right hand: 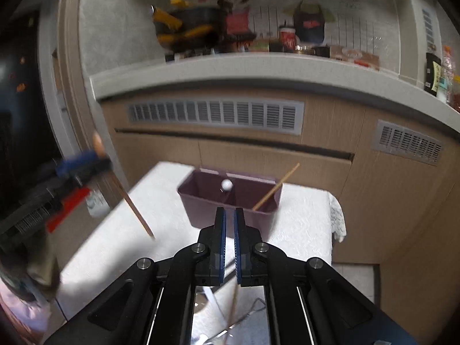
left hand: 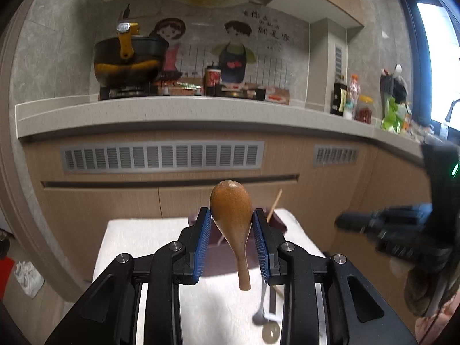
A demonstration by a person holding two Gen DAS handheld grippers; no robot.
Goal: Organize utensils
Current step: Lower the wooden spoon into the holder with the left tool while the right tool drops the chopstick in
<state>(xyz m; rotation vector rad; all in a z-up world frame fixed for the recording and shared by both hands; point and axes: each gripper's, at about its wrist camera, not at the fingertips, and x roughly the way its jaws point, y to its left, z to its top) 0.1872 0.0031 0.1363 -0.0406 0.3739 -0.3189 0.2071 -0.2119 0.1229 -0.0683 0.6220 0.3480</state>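
Left wrist view first: my left gripper is clamped on the wooden spoon, blue pads pressing the sides of the bowl, handle hanging down toward the camera above the white-covered table. Beyond the fingers sits the purple bin, mostly hidden behind the spoon, with a chopstick leaning out of it. Below the spoon, more utensils lie on the cloth, blurred; I can make out a grey one and little else.

Moving right, the right gripper points at the bin from just in front of it. Its jaws are nearly closed, a thin gap between the pads. A slim stick seems to run down beneath them, but I cannot tell whether it is actually pinched.

My judgement: the spoon goes into the bin next. I should carry it over the open compartment, tip it so the handle leads in, keep clear of the leaning chopstick, and only release once the handle is well inside the walls.
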